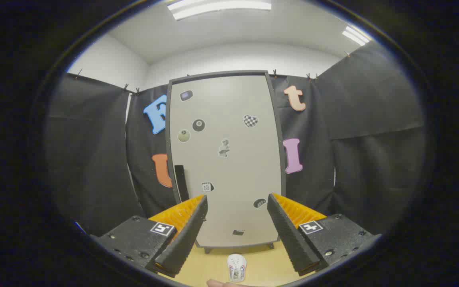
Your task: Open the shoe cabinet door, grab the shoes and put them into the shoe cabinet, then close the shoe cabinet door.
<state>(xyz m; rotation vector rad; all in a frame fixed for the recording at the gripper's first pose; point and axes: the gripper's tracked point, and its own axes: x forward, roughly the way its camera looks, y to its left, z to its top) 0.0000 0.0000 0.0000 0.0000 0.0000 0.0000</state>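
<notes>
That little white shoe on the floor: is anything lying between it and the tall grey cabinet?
No. In the gripper view, bare tan floor separates the white shoe from the closed grey cabinet; the open gripper holds nothing.

Black gripper (237,215) with ribbed black fingers (185,235), orange ridged backing, screws, square black-and-white marker tags.

So the one cam here rides on the gripper (237,233) and looks straight out along its two fingers (183,239), which sit spread wide apart with nothing between them. It's facing the shoe cabinet (224,159) head-on from a fair way back, low down, since the closed door stands upright beyond the fingers with its top edge well under the ceiling lights (219,7). The fisheye bends it all and pulls in the wooden floor (213,265) too.
</notes>
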